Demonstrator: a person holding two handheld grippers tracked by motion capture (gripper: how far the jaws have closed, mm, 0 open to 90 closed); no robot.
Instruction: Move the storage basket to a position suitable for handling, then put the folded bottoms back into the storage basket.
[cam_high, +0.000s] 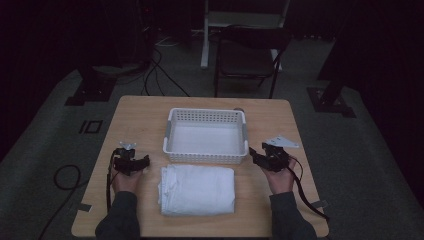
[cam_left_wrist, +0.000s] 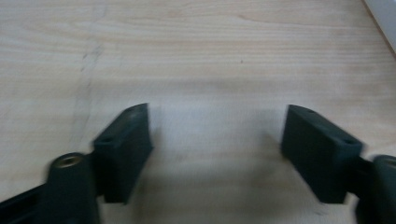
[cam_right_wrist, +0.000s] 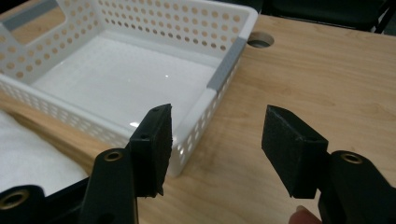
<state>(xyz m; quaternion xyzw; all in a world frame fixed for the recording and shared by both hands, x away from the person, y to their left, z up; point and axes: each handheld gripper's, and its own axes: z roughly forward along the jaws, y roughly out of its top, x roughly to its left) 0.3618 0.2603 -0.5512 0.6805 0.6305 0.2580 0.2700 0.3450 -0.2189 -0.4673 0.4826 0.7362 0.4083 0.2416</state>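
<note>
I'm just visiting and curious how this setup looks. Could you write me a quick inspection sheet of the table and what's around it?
Surface: wooden table, round hole near the far edge.
Job's things: folded white towel lies flat at the near edge; white perforated basket behind it, nothing in it.
Clutter: nothing seen.
Grippers: left gripper and right gripper open, holding nothing, flanking the towel.
Cables: one trails from each gripper; more on the floor.
Surroundings: dark room, chair beyond the table.

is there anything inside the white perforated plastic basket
No, the white perforated plastic basket shows only its bare floor, and the folded white cloth lies outside it.
</note>
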